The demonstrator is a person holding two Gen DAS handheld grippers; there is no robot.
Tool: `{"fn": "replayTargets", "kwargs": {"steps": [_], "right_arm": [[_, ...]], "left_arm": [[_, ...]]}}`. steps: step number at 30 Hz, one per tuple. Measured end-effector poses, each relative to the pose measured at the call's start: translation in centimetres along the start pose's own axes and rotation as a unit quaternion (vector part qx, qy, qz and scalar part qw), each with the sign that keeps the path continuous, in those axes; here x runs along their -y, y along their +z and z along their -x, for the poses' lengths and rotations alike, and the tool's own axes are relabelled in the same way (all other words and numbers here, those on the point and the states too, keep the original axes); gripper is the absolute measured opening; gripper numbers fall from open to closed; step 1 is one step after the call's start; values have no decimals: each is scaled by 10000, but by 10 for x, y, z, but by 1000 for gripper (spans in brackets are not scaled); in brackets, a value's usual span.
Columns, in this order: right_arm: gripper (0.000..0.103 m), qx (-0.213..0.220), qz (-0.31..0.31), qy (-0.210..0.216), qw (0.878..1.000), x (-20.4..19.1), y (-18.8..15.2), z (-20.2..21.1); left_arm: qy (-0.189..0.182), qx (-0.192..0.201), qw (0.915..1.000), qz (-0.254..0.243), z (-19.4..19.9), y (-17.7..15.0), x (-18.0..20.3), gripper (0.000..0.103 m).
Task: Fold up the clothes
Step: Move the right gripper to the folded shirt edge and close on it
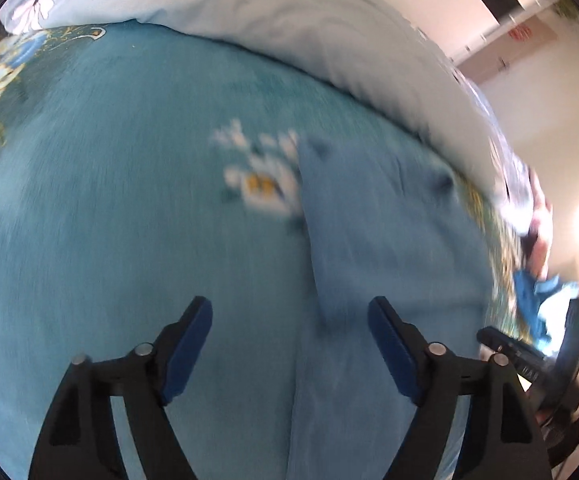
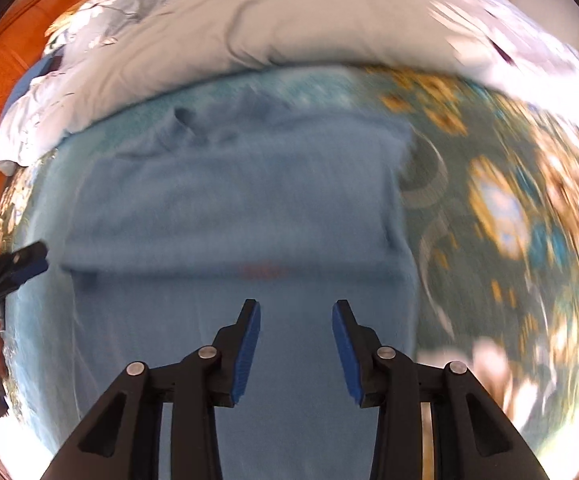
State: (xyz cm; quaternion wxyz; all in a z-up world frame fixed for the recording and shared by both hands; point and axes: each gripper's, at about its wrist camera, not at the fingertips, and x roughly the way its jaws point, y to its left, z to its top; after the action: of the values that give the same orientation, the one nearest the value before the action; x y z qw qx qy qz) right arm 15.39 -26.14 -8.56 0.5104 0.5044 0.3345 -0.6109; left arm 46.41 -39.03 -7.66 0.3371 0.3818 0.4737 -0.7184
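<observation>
A light blue garment [image 2: 241, 208] lies flat on the bed, its upper part folded down over the lower part with a fold edge running across. In the left wrist view it [image 1: 377, 248] lies to the right of centre. My left gripper [image 1: 289, 320] is open and empty, hovering over the garment's left edge. My right gripper [image 2: 295, 320] is open and empty above the garment's lower half. The left gripper also shows at the left edge of the right wrist view [image 2: 13, 268]. Both views are motion-blurred.
The bed has a teal floral sheet [image 1: 109, 200]. A bunched pale grey duvet [image 2: 269, 28] lies along the far side. An orange wooden headboard [image 2: 5, 72] stands at the left. More blue cloth [image 1: 537, 296] lies by the bed's right edge.
</observation>
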Motion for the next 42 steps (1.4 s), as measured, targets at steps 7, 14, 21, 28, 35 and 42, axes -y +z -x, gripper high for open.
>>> {"fn": "replayTargets", "kwargs": {"steps": [7, 14, 21, 28, 35, 42], "right_arm": [[68, -398, -544, -309, 9972, 21, -93, 26], [74, -864, -674, -511, 9927, 42, -169, 42], [74, -1027, -683, -385, 9916, 75, -203, 40], [73, -924, -473, -62, 9946, 87, -199, 37], [32, -810, -196, 104, 9965, 86, -196, 38], [13, -851, -383, 462, 9946, 114, -195, 43]], "left_arm": [[343, -564, 9954, -697, 9, -65, 22, 86], [628, -1052, 9904, -641, 21, -123, 21, 86], [801, -1247, 9875, -538, 21, -170, 31, 86], [850, -1194, 9886, -343, 16, -191, 36, 86], [930, -939, 9912, -73, 20, -194, 31, 86], [982, -928, 9907, 165, 22, -191, 25, 86]]}}
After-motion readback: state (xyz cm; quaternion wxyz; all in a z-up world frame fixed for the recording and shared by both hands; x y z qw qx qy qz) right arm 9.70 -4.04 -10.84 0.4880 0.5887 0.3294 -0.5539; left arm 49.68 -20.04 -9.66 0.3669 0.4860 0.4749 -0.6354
